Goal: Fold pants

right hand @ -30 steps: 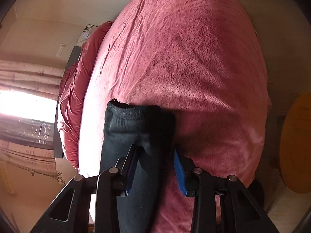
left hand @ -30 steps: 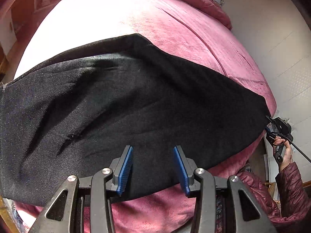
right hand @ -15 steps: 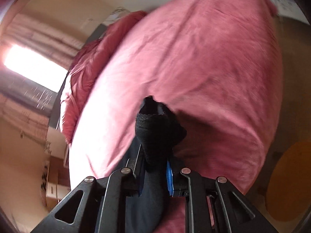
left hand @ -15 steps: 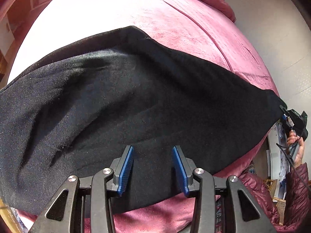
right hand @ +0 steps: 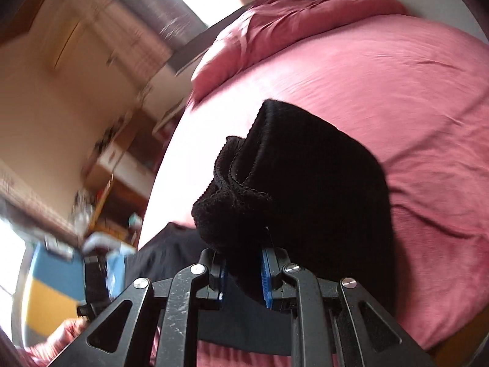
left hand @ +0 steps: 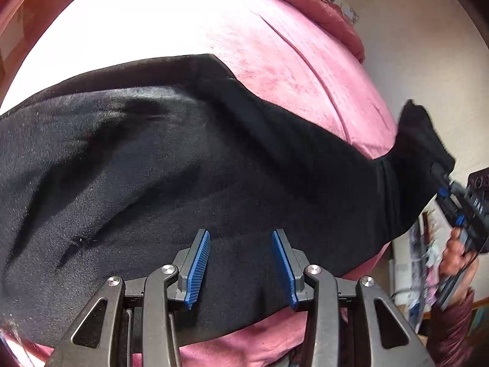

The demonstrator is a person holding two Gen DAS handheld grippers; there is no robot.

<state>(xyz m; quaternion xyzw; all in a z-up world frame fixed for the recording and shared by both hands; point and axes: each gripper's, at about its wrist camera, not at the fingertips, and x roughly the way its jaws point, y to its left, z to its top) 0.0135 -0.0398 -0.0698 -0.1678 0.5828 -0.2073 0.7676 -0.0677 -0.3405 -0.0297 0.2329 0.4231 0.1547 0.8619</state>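
Black pants (left hand: pixel 171 165) lie spread across a pink bed (left hand: pixel 275 52). My left gripper (left hand: pixel 241 266) is open and hovers over the near edge of the pants, holding nothing. My right gripper (right hand: pixel 243 275) is shut on the ribbed cuff end of the pants (right hand: pixel 290 177) and holds it lifted off the bed. In the left wrist view the right gripper (left hand: pixel 452 202) shows at the far right with the raised cuff (left hand: pixel 418 140) standing above it.
A pink pillow or duvet roll (right hand: pixel 293 12) lies at the head of the bed. Wooden furniture and shelves (right hand: pixel 122 153) stand beside the bed. A white wall (left hand: pixel 428 46) runs along the bed's far side.
My right gripper closed on the cuff and lifted it up off the bed, swinging toward the left. My left gripper stayed open over the pants.
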